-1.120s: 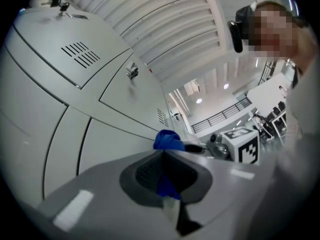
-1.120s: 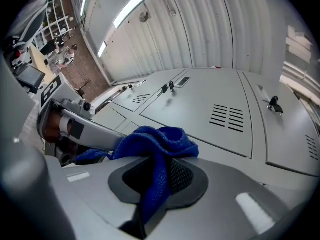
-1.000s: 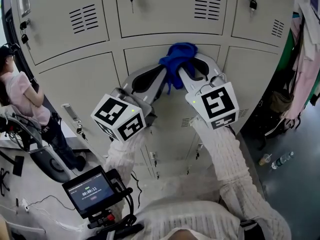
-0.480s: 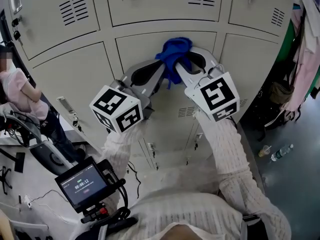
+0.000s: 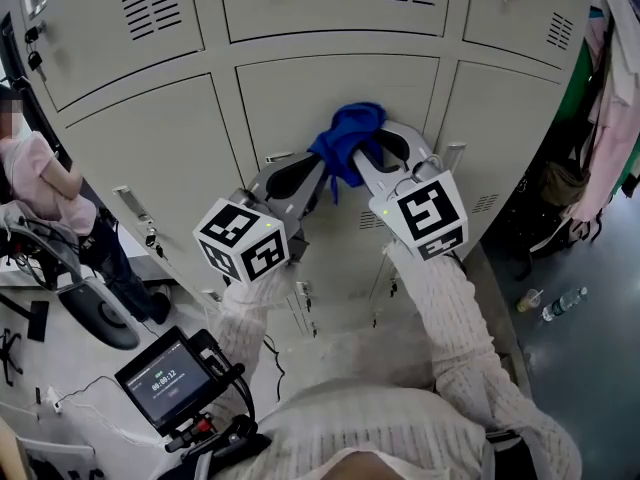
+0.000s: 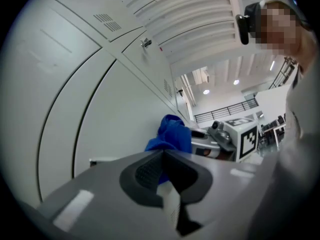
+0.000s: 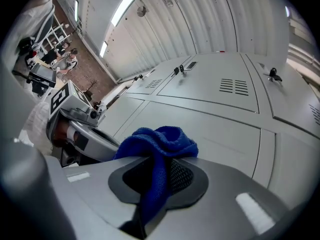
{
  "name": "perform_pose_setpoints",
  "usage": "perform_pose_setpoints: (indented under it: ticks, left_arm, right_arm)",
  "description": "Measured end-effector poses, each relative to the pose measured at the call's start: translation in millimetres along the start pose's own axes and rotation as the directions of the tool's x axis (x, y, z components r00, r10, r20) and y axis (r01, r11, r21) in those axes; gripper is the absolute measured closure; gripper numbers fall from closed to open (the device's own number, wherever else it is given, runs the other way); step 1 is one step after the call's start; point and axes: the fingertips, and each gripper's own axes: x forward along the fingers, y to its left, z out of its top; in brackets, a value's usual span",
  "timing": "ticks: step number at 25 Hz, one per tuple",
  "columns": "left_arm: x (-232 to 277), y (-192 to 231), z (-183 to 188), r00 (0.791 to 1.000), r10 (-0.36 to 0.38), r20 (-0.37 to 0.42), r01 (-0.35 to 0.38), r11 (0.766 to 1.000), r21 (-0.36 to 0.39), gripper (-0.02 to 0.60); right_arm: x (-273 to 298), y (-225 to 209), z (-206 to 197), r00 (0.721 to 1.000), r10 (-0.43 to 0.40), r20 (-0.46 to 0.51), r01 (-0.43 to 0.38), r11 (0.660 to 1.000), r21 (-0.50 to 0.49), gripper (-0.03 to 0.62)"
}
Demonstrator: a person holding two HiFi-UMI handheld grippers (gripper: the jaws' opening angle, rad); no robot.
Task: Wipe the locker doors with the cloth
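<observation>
- Lockers (image 5: pixel 330 98): grey doors fill the upper part of the head view. The middle door, just below a seam, is the one both tools point at. Vent slots and small latches show on the neighbouring doors.
- Person: white knit sleeves (image 5: pixel 450 318) run up to both tools. A second person (image 5: pixel 40 183) sits at the far left.
- Left tool (image 5: pixel 322 163): its jaws are drawn together. In its own view (image 6: pixel 162 154) a sliver of blue shows between the pads, so it pinches the cloth's lower left edge. Its marker cube (image 5: pixel 245 240) is nearest the camera.
- Right tool (image 5: pixel 362 148): its jaws are clamped on the cloth. In its own view (image 7: pixel 160 161) a strip of blue runs down between the pads and the bunch stands above the tips. Its marker cube (image 5: pixel 427 215) sits just beside the left one's arm.
- Cloth (image 5: pixel 348 133): blue, bunched, held between the two tool tips and pressed against the middle door; a tail hangs below the bunch.
- Screen (image 5: pixel 165 380): a small lit display at lower left.
- Bottle (image 5: pixel 562 303): lies on the dark floor at right.
</observation>
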Motion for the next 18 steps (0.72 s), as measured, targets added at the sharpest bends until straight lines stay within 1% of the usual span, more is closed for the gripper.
perform_pose_setpoints:
  ticks: [5,8,11,14,16,18]
  left_arm:
    - [-6.8,-2.3,-35.4,0.999,0.007,-0.049,-0.011,0.997,-0.07,0.577]
    - [-12.3,-9.7,-53.1,0.998,0.004,-0.056,-0.011,0.992,-0.126,0.577]
    - [-17.1,-13.1,-75.5,0.995,0.013,-0.095,-0.029,0.985,-0.169,0.577]
    - [-19.3,-21.0,-95.3,0.989,0.004,-0.145,-0.029,0.985,-0.17,0.577]
    - [-19.4,-24.5,-108.0,0.985,0.005,-0.174,-0.034,0.985,-0.167,0.577]
    - [-21.1,-25.9,-122.3,0.982,0.01,-0.191,-0.048,0.979,-0.199,0.577]
  right_arm:
    - [-1.6,23.2,-27.5,0.998,0.027,-0.05,-0.025,0.999,0.03,0.537]
    - [-4.6,37.9,-48.9,0.995,0.056,-0.082,-0.05,0.996,0.07,0.538]
    - [-7.5,50.7,-68.3,0.99,0.074,-0.119,-0.062,0.993,0.102,0.539]
    - [-10.1,65.6,-89.5,0.982,0.098,-0.16,-0.077,0.988,0.13,0.539]
    - [-11.3,72.6,-101.0,0.981,0.103,-0.161,-0.079,0.985,0.151,0.539]
    - [-13.1,78.9,-110.6,0.983,0.099,-0.156,-0.073,0.984,0.161,0.539]
